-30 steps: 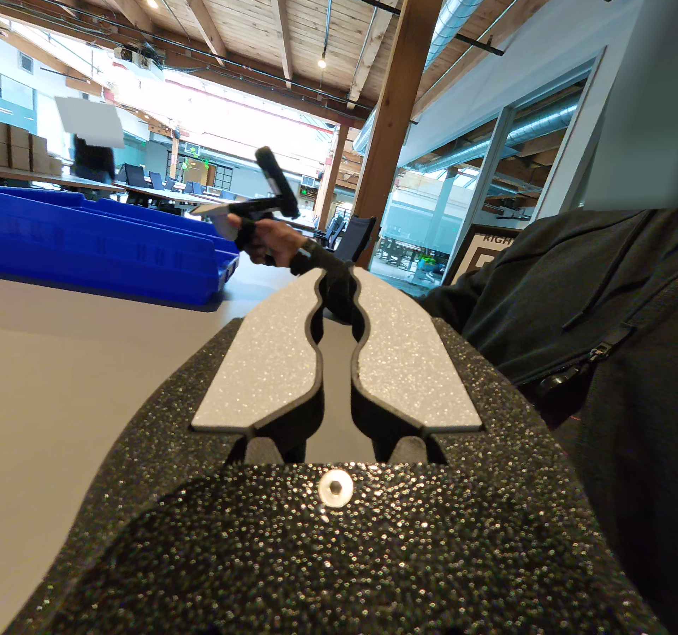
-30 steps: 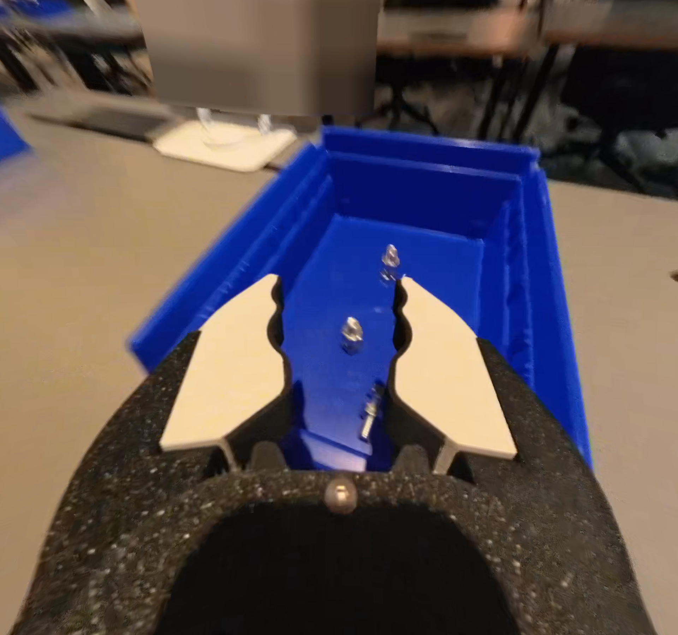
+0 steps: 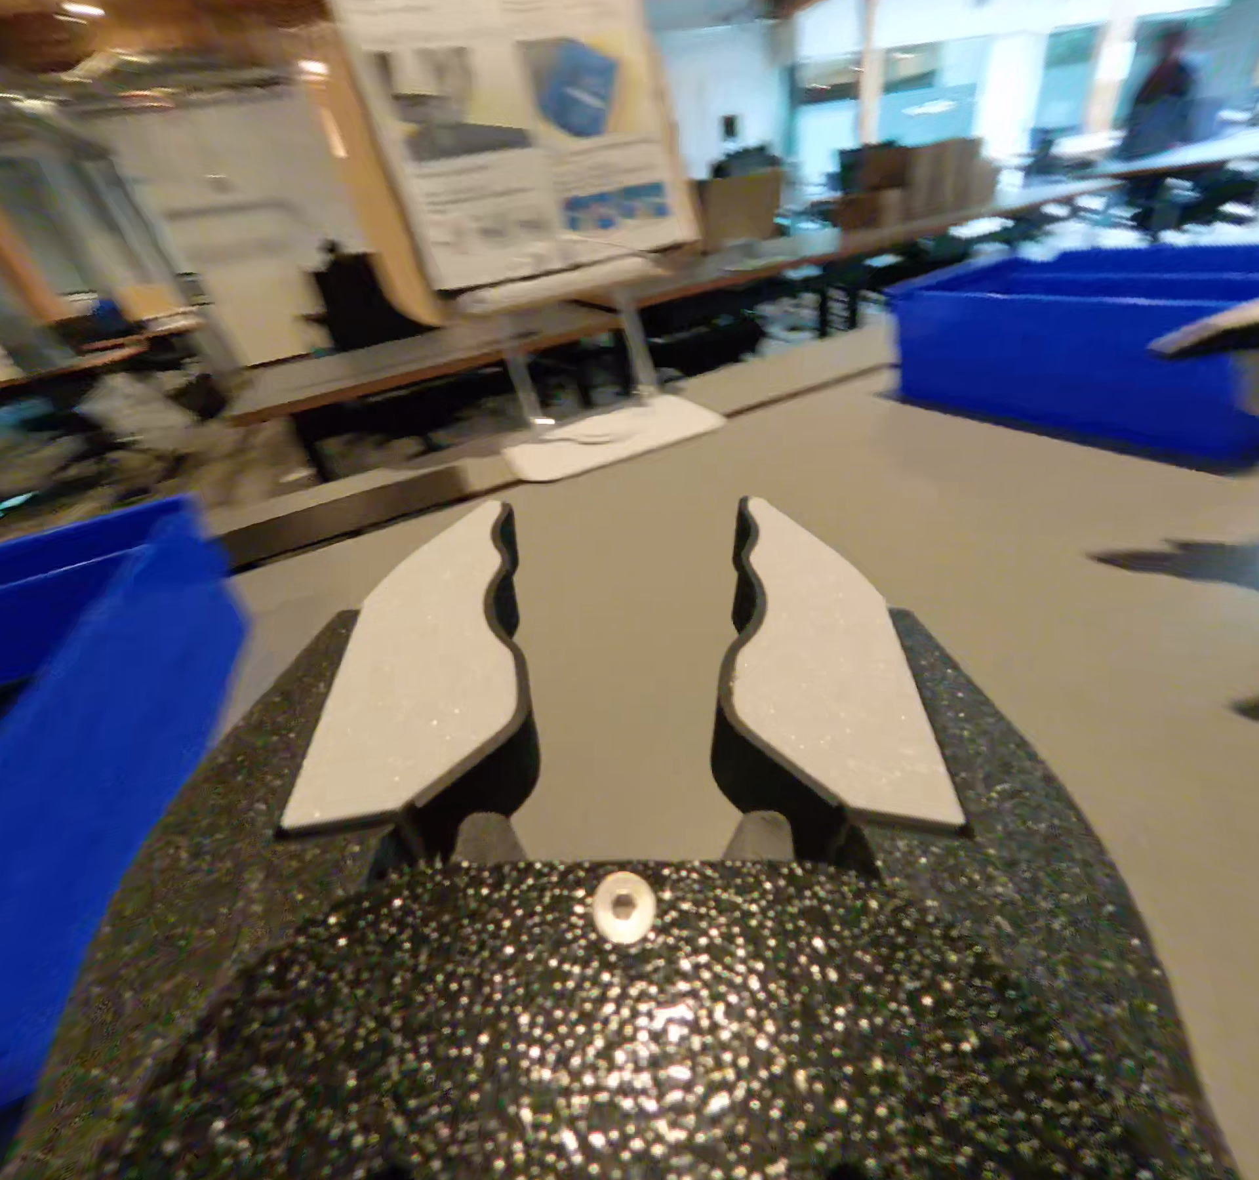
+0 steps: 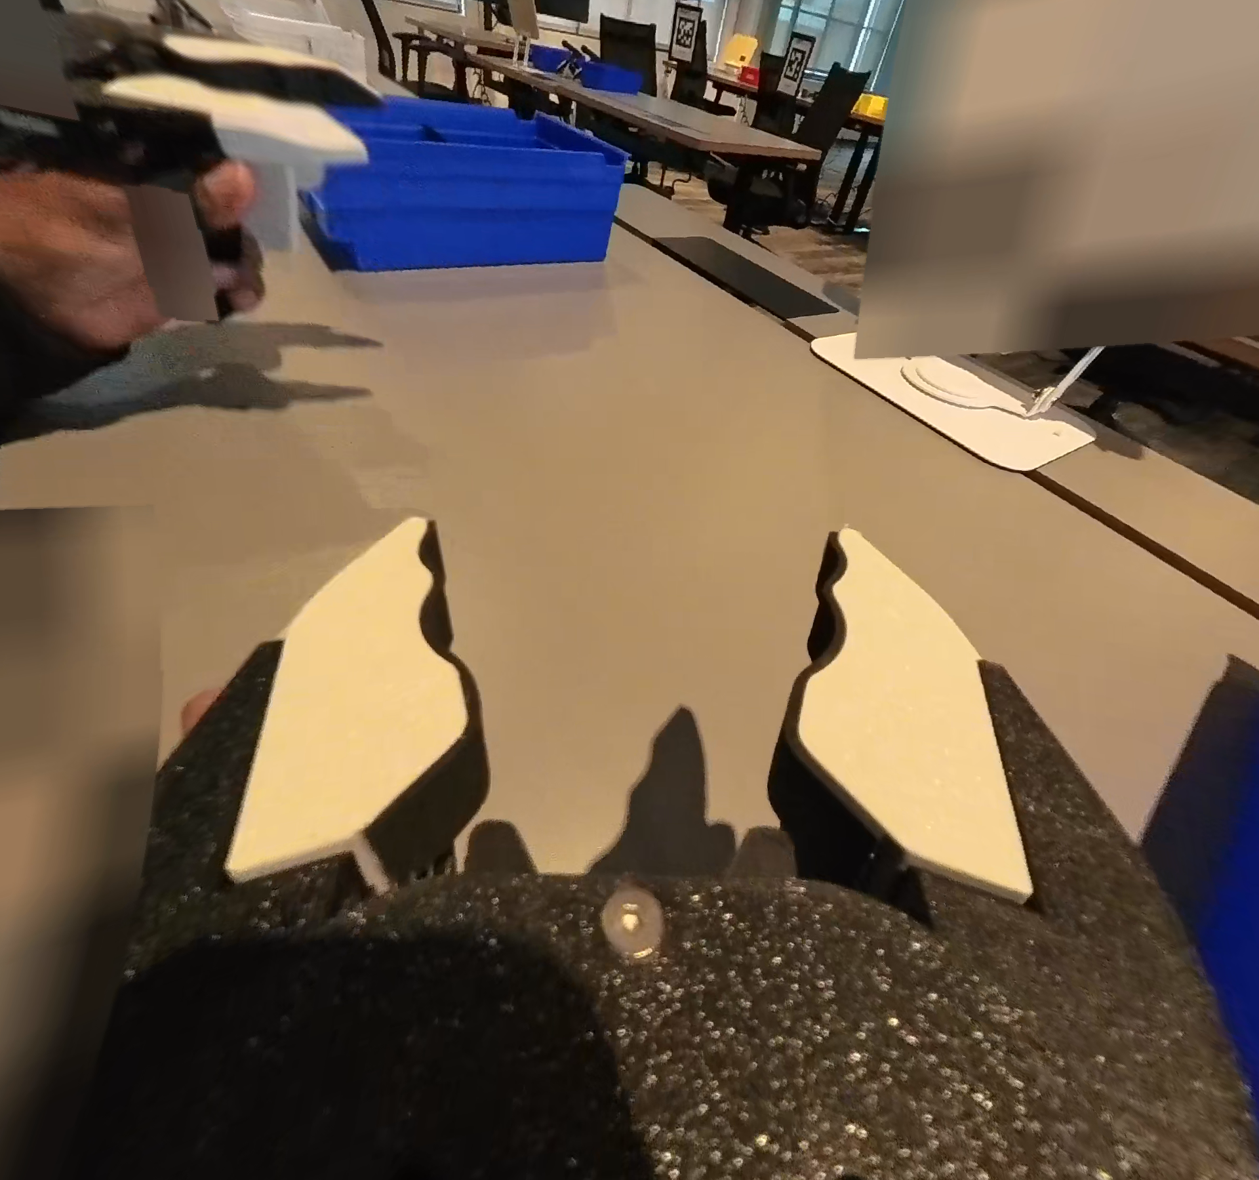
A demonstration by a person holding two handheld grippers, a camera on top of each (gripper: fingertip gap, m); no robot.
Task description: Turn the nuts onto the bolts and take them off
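Observation:
No nuts or bolts show in either view. My left gripper (image 3: 623,507) is open and empty, held low over the grey table (image 3: 886,602). My right gripper (image 4: 632,527) is wide open and empty over the same table (image 4: 613,398). The right wrist view also shows the left gripper (image 4: 368,125) at upper left, held by a hand (image 4: 68,248), with its fingers apart. A blurred edge of the right gripper (image 3: 1206,329) shows at the far right of the left wrist view.
A blue bin (image 3: 102,704) stands close on the left and another (image 3: 1063,357) at the right. In the right wrist view one blue bin (image 4: 477,207) stands beyond the left gripper and another's edge (image 4: 1213,840) shows at right. A white stand base (image 4: 954,411) sits at the table's far edge.
My left gripper has swung away from the person toward the table and opened. My right gripper has left the blue bin with the nuts and bolts and opened wider over bare table.

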